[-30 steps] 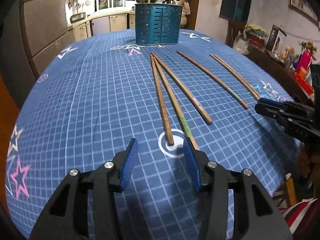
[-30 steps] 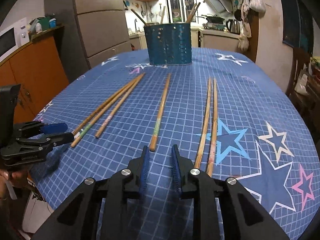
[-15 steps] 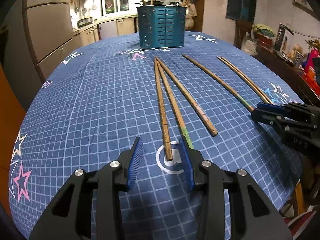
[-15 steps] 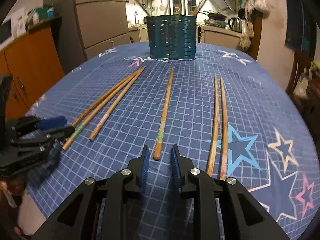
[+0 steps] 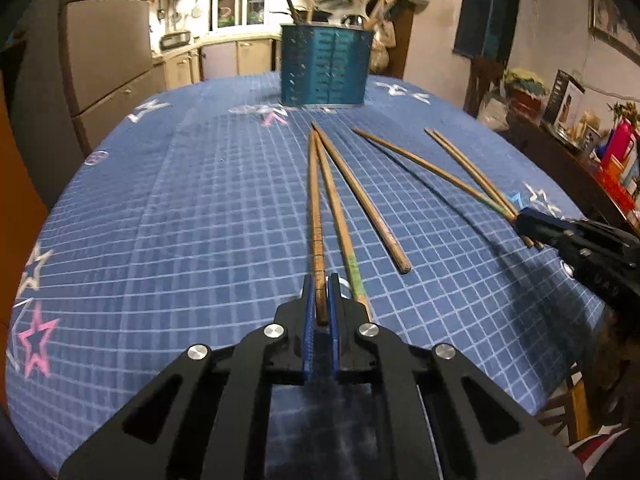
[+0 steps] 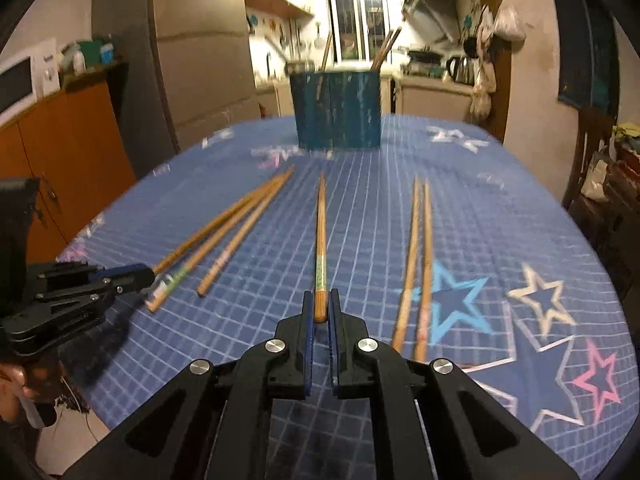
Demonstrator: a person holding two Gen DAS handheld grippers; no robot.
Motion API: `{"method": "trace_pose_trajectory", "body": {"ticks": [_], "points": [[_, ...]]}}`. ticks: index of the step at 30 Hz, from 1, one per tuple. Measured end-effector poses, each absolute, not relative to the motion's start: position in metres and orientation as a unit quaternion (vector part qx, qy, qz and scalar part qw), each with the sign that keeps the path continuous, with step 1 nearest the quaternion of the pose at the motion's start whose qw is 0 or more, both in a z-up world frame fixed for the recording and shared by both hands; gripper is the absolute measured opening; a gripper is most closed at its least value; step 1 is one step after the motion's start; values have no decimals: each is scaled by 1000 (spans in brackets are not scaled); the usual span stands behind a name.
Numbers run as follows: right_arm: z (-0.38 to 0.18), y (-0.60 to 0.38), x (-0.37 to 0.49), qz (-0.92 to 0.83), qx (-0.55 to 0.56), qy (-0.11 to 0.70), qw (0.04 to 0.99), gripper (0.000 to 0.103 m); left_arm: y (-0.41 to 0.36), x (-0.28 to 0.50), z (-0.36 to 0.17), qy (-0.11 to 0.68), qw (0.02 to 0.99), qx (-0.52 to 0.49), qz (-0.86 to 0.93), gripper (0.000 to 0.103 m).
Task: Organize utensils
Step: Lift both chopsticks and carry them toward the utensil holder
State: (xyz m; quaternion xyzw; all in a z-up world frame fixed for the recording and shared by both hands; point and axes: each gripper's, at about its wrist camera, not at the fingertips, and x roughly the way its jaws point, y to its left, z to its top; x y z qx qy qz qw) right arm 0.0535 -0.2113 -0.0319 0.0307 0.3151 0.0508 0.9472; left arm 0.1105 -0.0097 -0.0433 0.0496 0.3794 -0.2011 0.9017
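Chopsticks (image 5: 362,200): six on the desk (image 5: 160,220), none yet binned. One is clamped in each claw: left claw (image 5: 320,300), right claw (image 6: 320,312).

On my bench (image 5: 192,208) the utensil holder (image 5: 326,68) stands at the far end, sticks upright inside it. Before it lie six chopsticks: three fanned on the left (image 6: 224,228), a single one (image 6: 321,232) in the middle, a pair (image 6: 420,248) on the right.
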Motion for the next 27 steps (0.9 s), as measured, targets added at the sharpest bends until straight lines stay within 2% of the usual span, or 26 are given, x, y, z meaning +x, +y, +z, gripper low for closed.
{"method": "trace_pose_trajectory", "body": {"ticks": [8, 16, 27], "points": [[36, -222, 22, 53, 11, 207, 977, 8, 17, 94, 17, 305, 939, 13, -156, 5], [106, -226, 14, 86, -14, 119, 989, 8, 22, 90, 84, 232, 965, 18, -122, 5], [145, -228, 25, 106, 6, 77, 991, 8, 3, 90, 123, 190, 979, 26, -77, 5]]}}
